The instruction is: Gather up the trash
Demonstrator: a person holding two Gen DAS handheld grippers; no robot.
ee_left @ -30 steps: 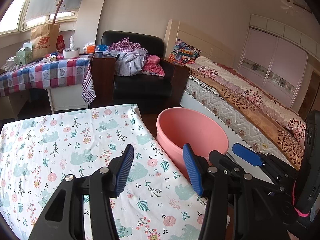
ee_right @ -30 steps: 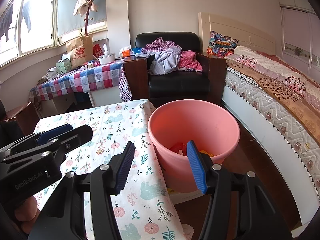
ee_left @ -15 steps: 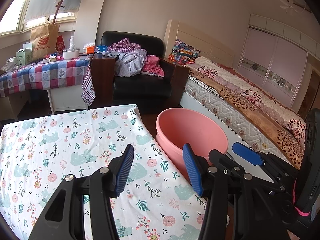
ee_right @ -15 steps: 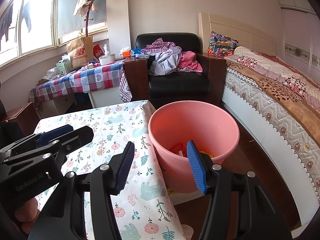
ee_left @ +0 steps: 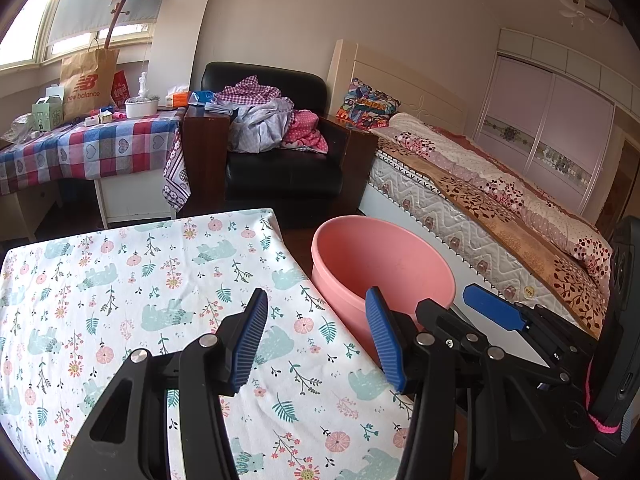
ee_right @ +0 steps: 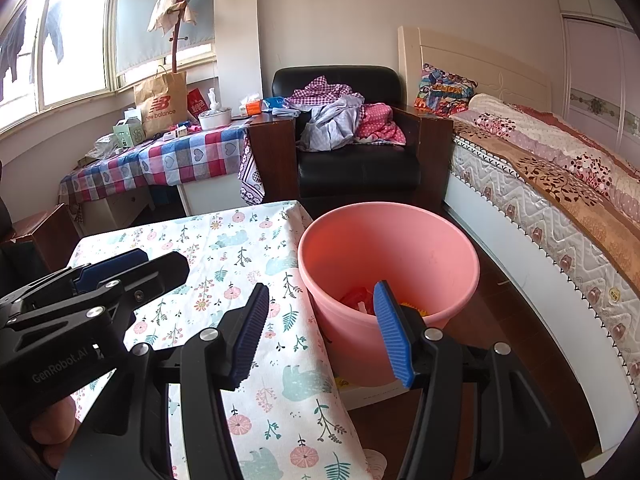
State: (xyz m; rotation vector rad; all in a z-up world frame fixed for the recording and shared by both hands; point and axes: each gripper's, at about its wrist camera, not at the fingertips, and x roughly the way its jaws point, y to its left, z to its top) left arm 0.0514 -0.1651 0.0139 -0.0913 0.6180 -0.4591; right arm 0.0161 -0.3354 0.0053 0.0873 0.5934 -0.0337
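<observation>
A pink plastic bucket stands on the floor beside the table with the floral cloth. Red, white and yellow trash lies at its bottom. My right gripper hovers open over the table's right edge and the bucket's near rim, with nothing between its blue pads. In the left wrist view the bucket sits to the right of the table. My left gripper is open above the cloth, empty too. The right gripper's fingertip shows at the right there, and the left gripper shows at the left in the right wrist view.
Beyond the table stands a black armchair piled with clothes. A bed runs along the right. A side table with a checked cloth holds a paper bag, boxes and a bowl. Dark wood floor lies between bucket and bed.
</observation>
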